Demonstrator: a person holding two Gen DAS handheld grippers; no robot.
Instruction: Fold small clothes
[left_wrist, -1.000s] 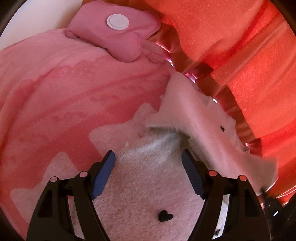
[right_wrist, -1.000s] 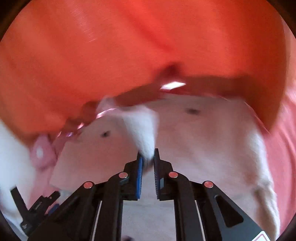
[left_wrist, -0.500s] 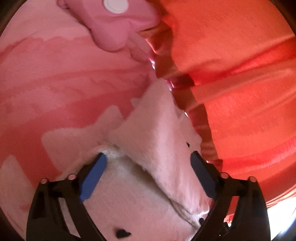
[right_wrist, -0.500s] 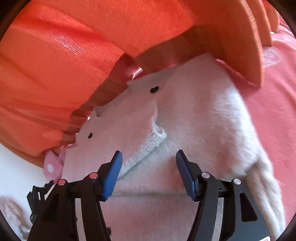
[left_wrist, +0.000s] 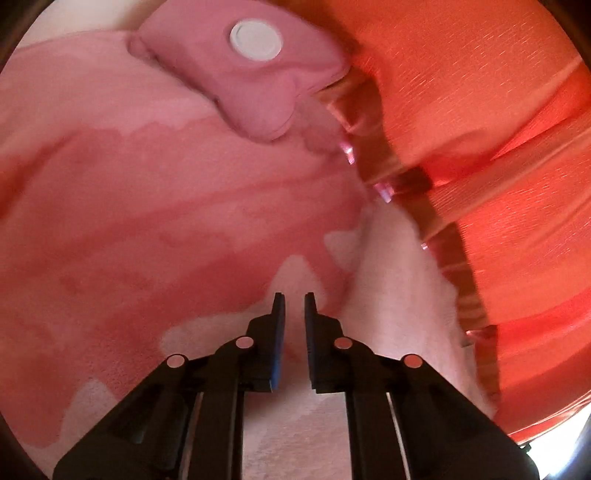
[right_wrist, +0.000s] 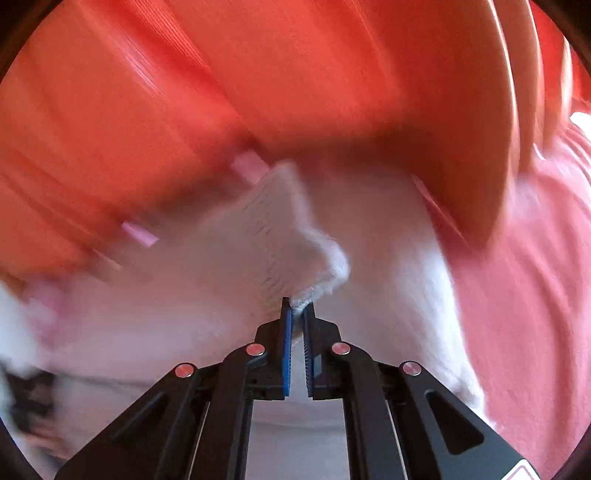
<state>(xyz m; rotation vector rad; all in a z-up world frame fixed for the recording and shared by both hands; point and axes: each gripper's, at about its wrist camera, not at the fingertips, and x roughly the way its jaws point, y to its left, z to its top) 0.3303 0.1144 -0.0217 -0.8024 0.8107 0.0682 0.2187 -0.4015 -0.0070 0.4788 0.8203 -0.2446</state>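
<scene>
A small white fluffy garment (left_wrist: 399, 295) lies on a pink blanket (left_wrist: 147, 221) against orange-red fabric. My left gripper (left_wrist: 294, 306) sits at the garment's left edge. Its jaws are closed to a narrow slit with pale cloth showing in it. In the right wrist view the same garment (right_wrist: 388, 229) is blurred by motion. My right gripper (right_wrist: 297, 308) is shut on a ribbed white hem (right_wrist: 280, 236), which stands up in a peak from the fingertips. The rest of the garment spreads out under and around both grippers.
A pink padded pouch (left_wrist: 251, 74) with a white round disc (left_wrist: 255, 35) rests at the far end of the blanket. Orange-red ribbed fabric (left_wrist: 480, 92) rises along the right side and fills the top of the right wrist view (right_wrist: 258, 74). Pink blanket (right_wrist: 535, 295) lies to the right.
Half a second ago both grippers stood wide open over the white garment. Both have since closed, the right one on the ribbed hem, and both have shifted slightly.
</scene>
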